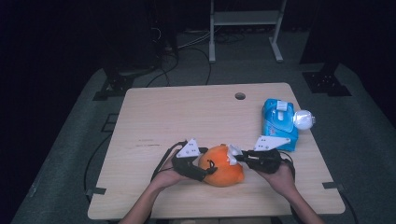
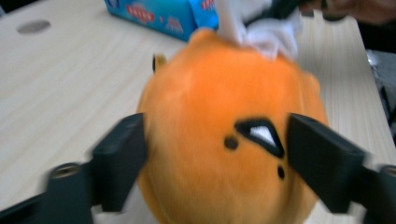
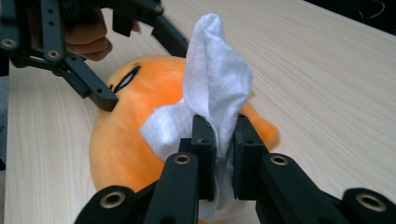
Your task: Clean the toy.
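Orange plush toy point(image 1: 223, 171) on table (near edge), white wipe point(image 3: 212, 88) touching it.

Your high view is pretty dim: the light wooden tabletop point(image 1: 187, 116) is the one lit patch, while the floor and the top corners of the frame sink into near black. It's soft and low-res too, with faint shadows. In the left gripper view you get motion blur on the round orange plush toy point(image 2: 224, 140), and the lower edges smear. The right gripper view is brighter and sharper; the crumpled white wipe point(image 3: 215, 74) looks crisp, with the upper right background out of focus.
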A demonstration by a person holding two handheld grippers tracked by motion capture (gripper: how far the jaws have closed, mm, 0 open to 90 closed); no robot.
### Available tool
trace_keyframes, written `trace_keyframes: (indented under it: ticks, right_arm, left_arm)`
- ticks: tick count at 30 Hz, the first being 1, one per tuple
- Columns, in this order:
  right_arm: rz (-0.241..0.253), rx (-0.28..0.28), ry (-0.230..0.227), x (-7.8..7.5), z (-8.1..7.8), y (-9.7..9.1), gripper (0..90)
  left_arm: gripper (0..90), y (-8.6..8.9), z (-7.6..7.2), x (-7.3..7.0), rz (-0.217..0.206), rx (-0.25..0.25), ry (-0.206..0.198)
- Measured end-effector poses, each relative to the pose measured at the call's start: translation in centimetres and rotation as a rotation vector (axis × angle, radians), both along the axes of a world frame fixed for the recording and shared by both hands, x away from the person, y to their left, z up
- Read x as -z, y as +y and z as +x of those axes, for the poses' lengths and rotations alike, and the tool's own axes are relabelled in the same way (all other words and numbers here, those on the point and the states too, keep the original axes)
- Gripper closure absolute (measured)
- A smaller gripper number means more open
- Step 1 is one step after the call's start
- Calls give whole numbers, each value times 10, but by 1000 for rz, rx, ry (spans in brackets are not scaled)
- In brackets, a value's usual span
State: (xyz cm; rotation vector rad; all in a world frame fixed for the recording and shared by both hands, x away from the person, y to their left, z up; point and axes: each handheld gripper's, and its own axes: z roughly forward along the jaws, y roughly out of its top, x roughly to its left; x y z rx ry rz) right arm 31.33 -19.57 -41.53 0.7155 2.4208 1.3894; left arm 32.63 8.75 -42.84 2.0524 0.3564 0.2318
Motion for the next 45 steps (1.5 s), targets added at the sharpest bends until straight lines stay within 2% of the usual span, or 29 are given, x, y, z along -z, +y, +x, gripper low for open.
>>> trace_keyframes:
  ticks: [2,5,9,14,17,20,21,24,29,34,37,40,43,45]
  right_arm:
    - [1,-11,-13,-2,-2,6,809]
    - [25,-45,-24,-7,-5,13,808]
    - [15,-69,-24,-5,-6,15,808]
    - [2,-20,8,1,0,2,808]
    - [1,-7,15,2,0,-2,809]
    - [16,-39,-3,-3,-6,7,808]
    - [24,-66,-8,-5,-9,12,808]
    - [5,-94,-28,-6,-13,19,808]
    - [23,-68,10,-3,-6,7,809]
    - [30,-78,24,0,-11,1,809]
    - [30,-69,27,1,-8,3,809]
    - [34,-43,37,3,-3,3,809]
    - [55,-12,43,3,5,1,809]
    - [80,-8,63,5,12,0,809]
  left_arm:
    - [222,-2,-2,-4,-38,15,-11]
    - [343,-4,-3,0,-7,23,-25]
    - [392,2,1,4,-3,20,4]
    - [397,15,8,9,-28,-13,51]
    - [398,18,10,10,-29,-27,58]
    - [399,17,10,11,-28,-37,59]
    - [399,17,11,11,-31,-41,62]
    - [400,19,11,12,-35,-38,67]
    - [400,23,13,13,-40,-50,84]
    - [391,26,15,15,-62,-73,113]
    - [405,24,13,14,-51,-55,94]
    - [420,22,10,13,-38,-9,68]
    - [416,21,8,14,-40,39,70]
    - [413,21,8,14,-39,31,73]
